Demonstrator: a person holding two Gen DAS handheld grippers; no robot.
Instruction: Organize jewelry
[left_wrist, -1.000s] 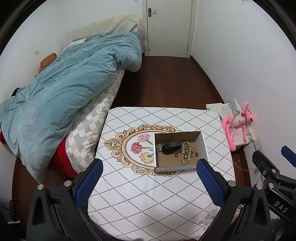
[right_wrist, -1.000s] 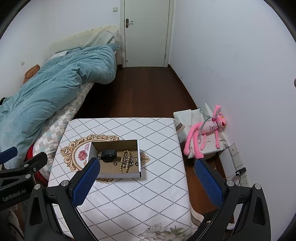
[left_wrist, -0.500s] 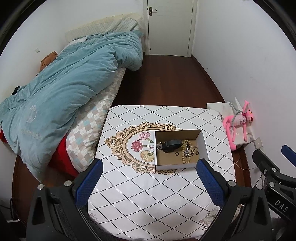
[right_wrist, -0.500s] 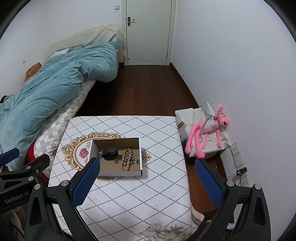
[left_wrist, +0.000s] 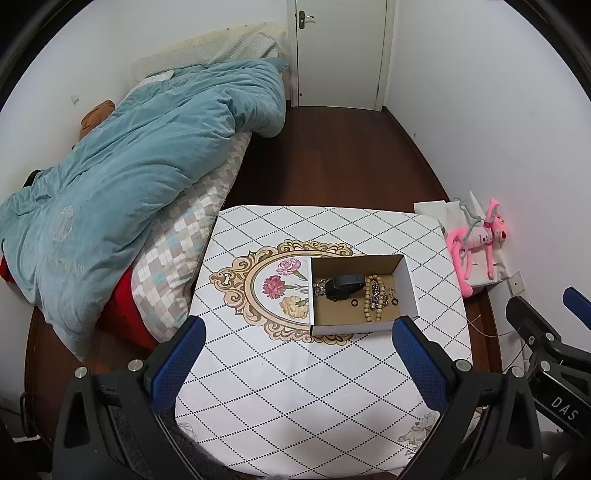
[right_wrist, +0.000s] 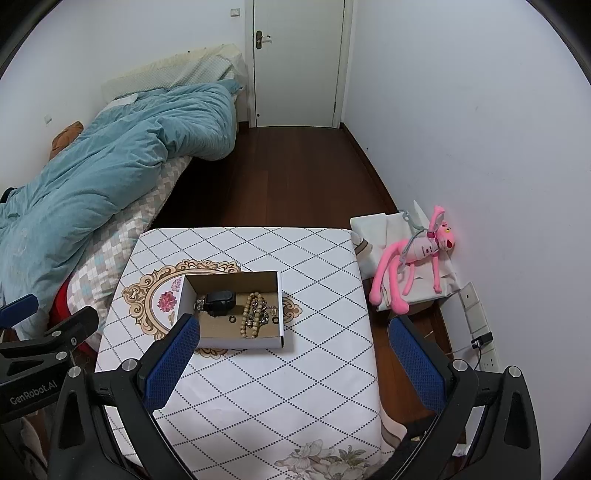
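An open white cardboard box (left_wrist: 410, 284) (right_wrist: 236, 341) sits on a small table with a diamond-pattern cloth (left_wrist: 295, 387) (right_wrist: 266, 398). Inside lie a black watch (left_wrist: 343, 287) (right_wrist: 219, 302), a wooden bead bracelet (left_wrist: 367, 301) (right_wrist: 245, 317), a metal chain (left_wrist: 380, 295) (right_wrist: 260, 314) and small dark rings (left_wrist: 354, 303) (right_wrist: 232, 319). My left gripper (left_wrist: 299, 354) is open and empty, held above the table's near side, short of the box. My right gripper (right_wrist: 291, 350) is open and empty, above the table's near right part.
A bed with a blue duvet (left_wrist: 122, 184) (right_wrist: 103, 173) lies left of the table. A pink plush toy (left_wrist: 476, 240) (right_wrist: 410, 262) lies on white cloth by the right wall. Wall sockets (right_wrist: 476, 325) sit low on the right. A closed door (right_wrist: 295, 62) is at the far end.
Both grippers have risen and pulled back a little; the table and box look slightly smaller and farther. Both stay open and empty. The box contents have not moved.
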